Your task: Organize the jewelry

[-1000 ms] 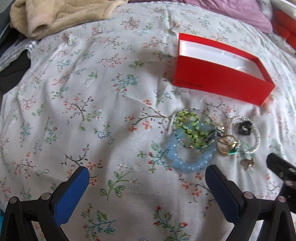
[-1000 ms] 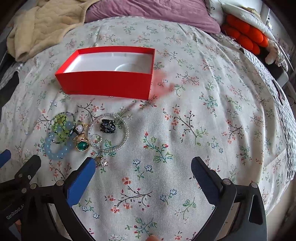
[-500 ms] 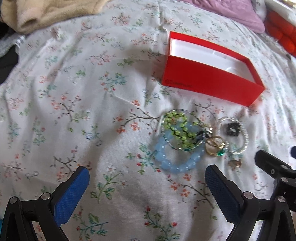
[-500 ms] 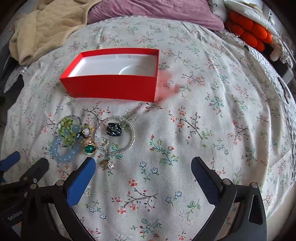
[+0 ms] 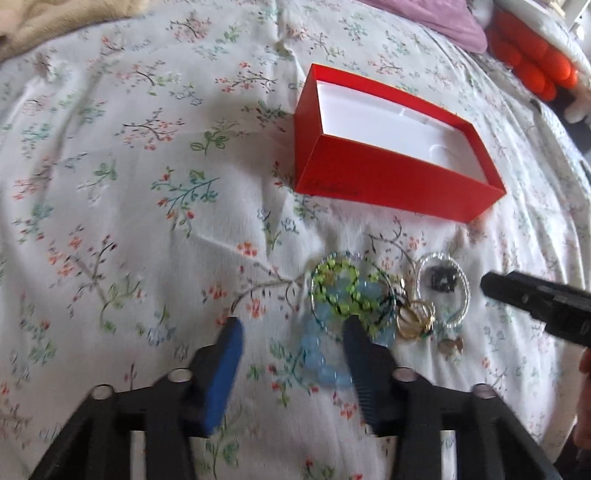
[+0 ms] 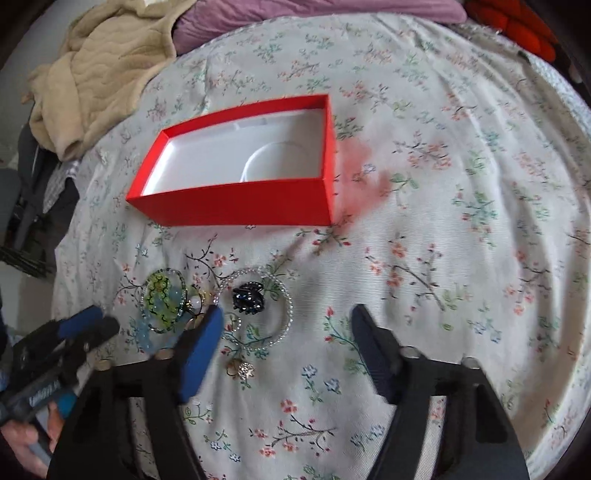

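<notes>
A heap of jewelry lies on the floral bedspread in front of an open red box (image 5: 388,184) (image 6: 236,206) with a white, empty inside. The heap holds a green bead bracelet (image 5: 340,291) (image 6: 162,295), a light blue bead bracelet (image 5: 321,354), a gold ring (image 5: 413,321), a clear bead bracelet (image 6: 258,310) around a black clip (image 6: 248,295), and a small charm (image 6: 240,369). My left gripper (image 5: 291,332) hovers over the blue bracelet, jaws closing, pads not touching it. My right gripper (image 6: 288,325) hovers over the clear bracelet, jaws closing, gripping nothing.
A beige blanket (image 6: 99,74) and a purple pillow (image 6: 295,14) lie at the far side of the bed. Orange cushions (image 5: 528,62) sit at the far right. The bed drops off at the right edge (image 6: 569,258). A hand shows at each gripper.
Both grippers have moved in over the jewelry heap and tipped further down. The jaws of both have narrowed from wide open. The jewelry and the box have not moved.
</notes>
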